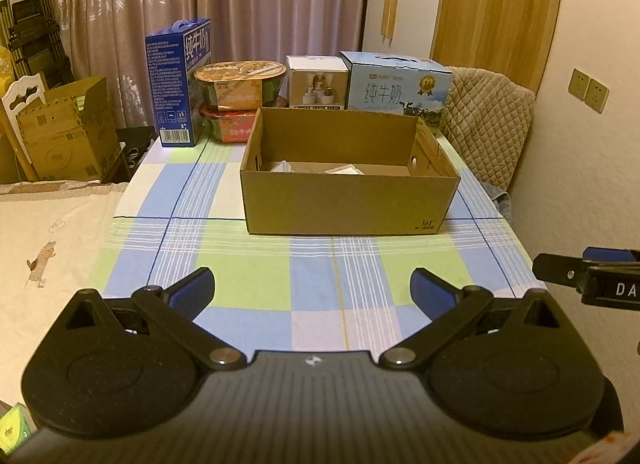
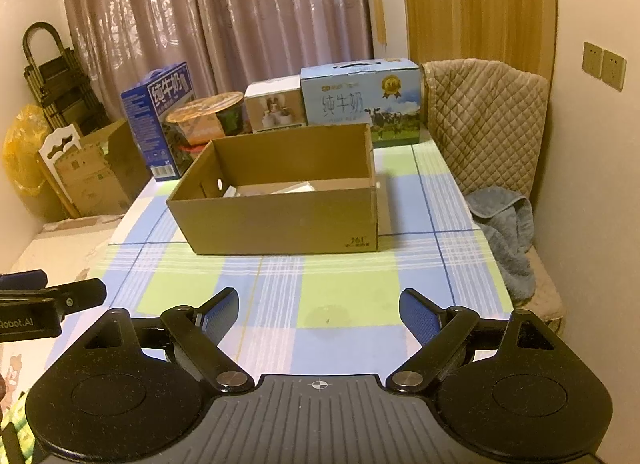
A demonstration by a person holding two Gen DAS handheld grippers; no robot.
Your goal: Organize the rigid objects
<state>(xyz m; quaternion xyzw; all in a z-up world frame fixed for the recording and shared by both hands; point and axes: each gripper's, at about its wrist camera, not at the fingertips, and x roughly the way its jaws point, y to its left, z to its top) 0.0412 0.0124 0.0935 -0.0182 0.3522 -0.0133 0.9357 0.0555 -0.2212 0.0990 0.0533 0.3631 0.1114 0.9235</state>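
An open brown cardboard box stands in the middle of the checked tablecloth; it also shows in the right wrist view. White items lie on its bottom, mostly hidden by the front wall. My left gripper is open and empty above the near part of the table. My right gripper is open and empty too, to the right of the left one. Each gripper's side shows in the other's view, the right one and the left one.
Behind the box stand a dark blue milk carton, stacked instant noodle bowls, a small white box and a light blue milk carton. A padded chair with a blue towel is on the right. Cardboard boxes stand left.
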